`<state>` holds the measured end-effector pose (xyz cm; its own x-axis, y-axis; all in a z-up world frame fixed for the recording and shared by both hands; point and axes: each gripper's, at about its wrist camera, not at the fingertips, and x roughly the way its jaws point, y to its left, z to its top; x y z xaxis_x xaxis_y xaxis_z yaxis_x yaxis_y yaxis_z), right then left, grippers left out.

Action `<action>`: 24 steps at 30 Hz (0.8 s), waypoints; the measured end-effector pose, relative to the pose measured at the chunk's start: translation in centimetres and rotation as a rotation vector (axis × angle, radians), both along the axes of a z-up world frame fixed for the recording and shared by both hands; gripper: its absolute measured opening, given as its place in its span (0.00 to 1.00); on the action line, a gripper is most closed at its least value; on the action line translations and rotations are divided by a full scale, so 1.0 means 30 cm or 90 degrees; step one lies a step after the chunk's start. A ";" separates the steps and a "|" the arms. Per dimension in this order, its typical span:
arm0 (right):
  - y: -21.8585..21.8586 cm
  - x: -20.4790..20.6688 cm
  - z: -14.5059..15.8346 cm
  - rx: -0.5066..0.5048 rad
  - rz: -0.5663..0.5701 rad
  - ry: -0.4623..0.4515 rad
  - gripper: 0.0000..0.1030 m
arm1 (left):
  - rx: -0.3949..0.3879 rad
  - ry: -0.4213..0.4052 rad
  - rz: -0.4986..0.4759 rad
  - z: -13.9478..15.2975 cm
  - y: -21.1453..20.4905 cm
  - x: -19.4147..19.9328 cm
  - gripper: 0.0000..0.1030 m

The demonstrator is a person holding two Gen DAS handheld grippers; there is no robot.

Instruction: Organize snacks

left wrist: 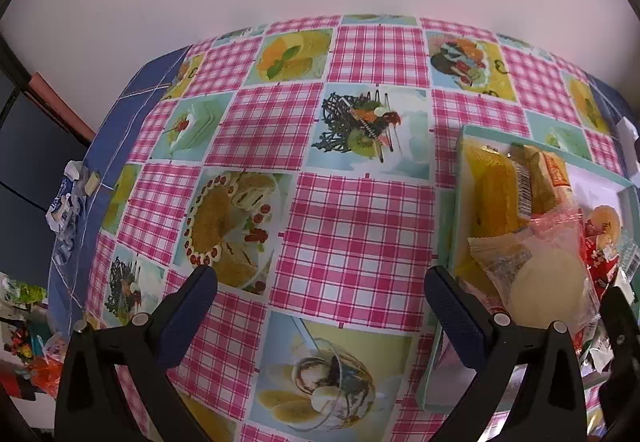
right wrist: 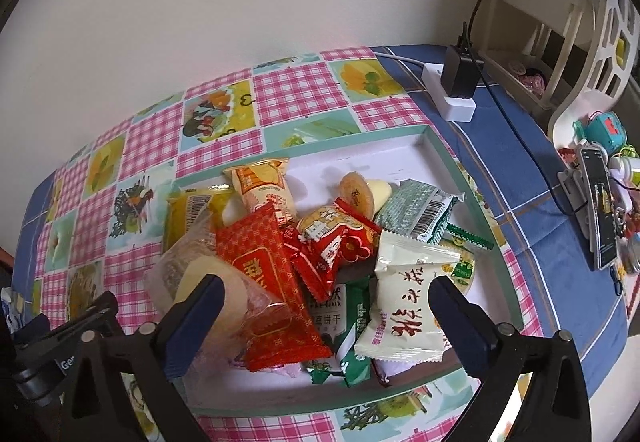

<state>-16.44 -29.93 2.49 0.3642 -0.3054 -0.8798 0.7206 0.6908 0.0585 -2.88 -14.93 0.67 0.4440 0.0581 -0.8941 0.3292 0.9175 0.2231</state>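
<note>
A shallow white tray with a teal rim [right wrist: 436,146] lies on the table and holds several wrapped snacks. Among them are a red packet [right wrist: 264,262], a white packet with red characters [right wrist: 408,290], a green-grey packet [right wrist: 416,210], a yellow packet [right wrist: 192,210] and a clear-wrapped pale pastry [right wrist: 192,270]. My right gripper [right wrist: 324,292] is open and empty, just above the near end of the pile. My left gripper [left wrist: 320,282] is open and empty over the bare tablecloth, left of the tray [left wrist: 452,242]. The pastry [left wrist: 548,282] and the yellow packet [left wrist: 492,182] show there too.
The table wears a pink checked cloth with dessert pictures [left wrist: 352,226] over a blue cloth [right wrist: 520,170]. A white power strip with a black charger [right wrist: 460,82] and a propped phone [right wrist: 600,202] stand right of the tray. A wall runs behind. Clutter lies past the left table edge [left wrist: 64,202].
</note>
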 end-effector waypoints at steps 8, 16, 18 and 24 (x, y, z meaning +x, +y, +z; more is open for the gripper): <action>0.084 -0.026 0.001 -0.006 0.030 -0.002 1.00 | -0.028 -0.003 0.011 0.027 0.071 -0.031 1.00; 0.167 -0.082 0.009 -0.007 0.042 -0.015 1.00 | -0.028 0.012 0.048 0.025 0.208 -0.073 1.00; 0.186 -0.092 0.004 -0.002 0.046 -0.015 1.00 | -0.031 0.011 0.049 0.030 0.234 -0.088 1.00; 0.242 -0.118 -0.009 0.008 0.058 -0.017 1.00 | -0.040 -0.004 0.044 0.049 0.294 -0.148 1.00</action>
